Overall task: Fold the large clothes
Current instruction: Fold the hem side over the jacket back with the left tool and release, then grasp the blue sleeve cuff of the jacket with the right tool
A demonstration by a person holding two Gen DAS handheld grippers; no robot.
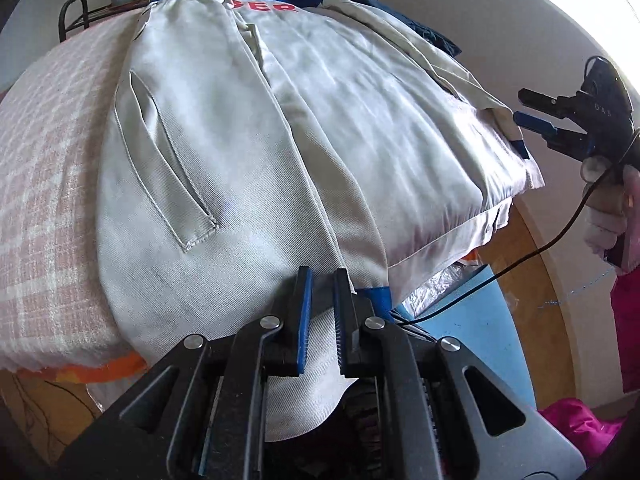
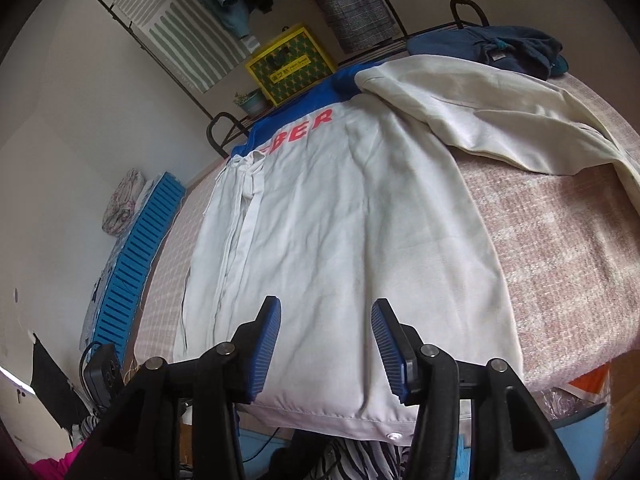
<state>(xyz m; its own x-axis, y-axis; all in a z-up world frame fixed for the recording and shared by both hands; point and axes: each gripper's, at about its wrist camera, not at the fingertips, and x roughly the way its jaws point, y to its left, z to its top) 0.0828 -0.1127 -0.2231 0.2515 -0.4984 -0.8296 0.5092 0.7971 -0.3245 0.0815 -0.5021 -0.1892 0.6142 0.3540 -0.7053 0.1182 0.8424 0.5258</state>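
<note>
A pale grey jacket (image 1: 224,152) with a blue collar and red letters lies flat on the bed; in the right wrist view the jacket (image 2: 340,220) stretches away from me. My left gripper (image 1: 323,292) is at the bed's near edge, its jaws nearly together with the lower hem of the pocket panel pinched between them. Cloth hangs down below its fingers. My right gripper (image 2: 326,304) stands open just above the jacket's near hem and grips nothing. From the left wrist view, the right gripper (image 1: 519,105) sits off the jacket's right corner in a gloved hand (image 1: 608,216).
A pink-and-white checked cover (image 2: 560,260) lies over the bed. At the back right are a cream garment (image 2: 480,108) and a dark blue one (image 2: 500,48). Behind the bed stand a yellow box (image 2: 292,66) and a metal rack. A blue slatted panel (image 2: 136,264) lines the left side.
</note>
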